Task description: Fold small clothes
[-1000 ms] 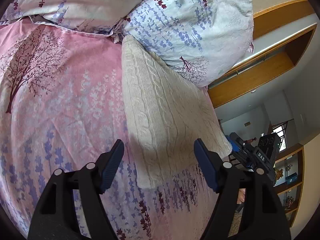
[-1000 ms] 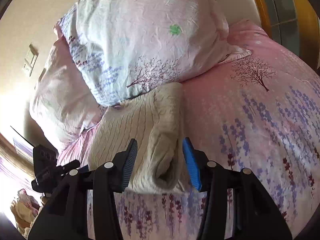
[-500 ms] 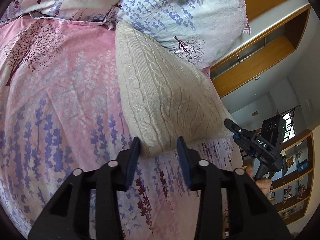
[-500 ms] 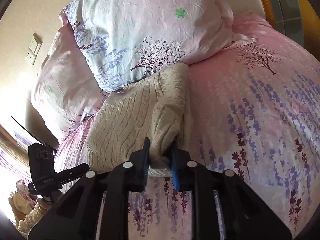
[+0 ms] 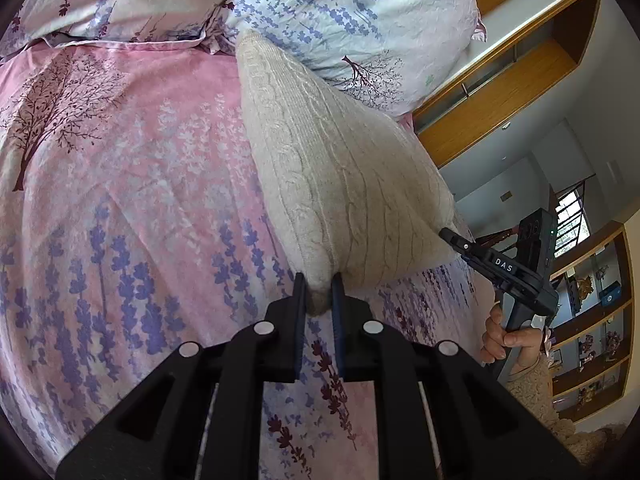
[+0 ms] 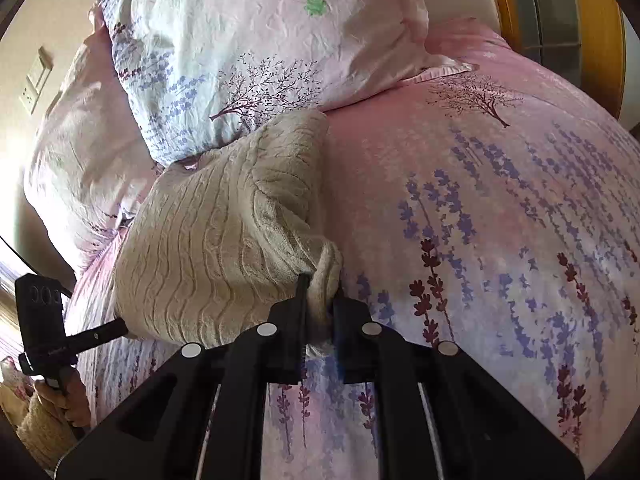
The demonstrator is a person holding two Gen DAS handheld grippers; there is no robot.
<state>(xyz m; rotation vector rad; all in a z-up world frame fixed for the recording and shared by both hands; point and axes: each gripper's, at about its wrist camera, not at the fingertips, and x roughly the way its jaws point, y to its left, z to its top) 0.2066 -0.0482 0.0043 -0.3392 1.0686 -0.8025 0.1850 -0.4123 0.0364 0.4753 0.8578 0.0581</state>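
STEP: near corners of cream knit garment (image 5: 344, 184) on bed (image 5: 120, 200), frame centre, below pillow (image 5: 352, 12), are pinched, one by each clamped hand-held gripper, left (image 5: 319, 294), right (image 6: 319, 300) | NEXT: both corners to be lifted together and carried toward pillow, judged | TEXT: "DAS" is read on right unit.

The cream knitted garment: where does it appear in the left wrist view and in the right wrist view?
Left wrist view: the cream knitted garment runs from upper centre down to the middle, its near corner between the jaws.
Right wrist view: left of centre, near corner between the jaws.
Shared landmark: the tree-print pillow behind it.
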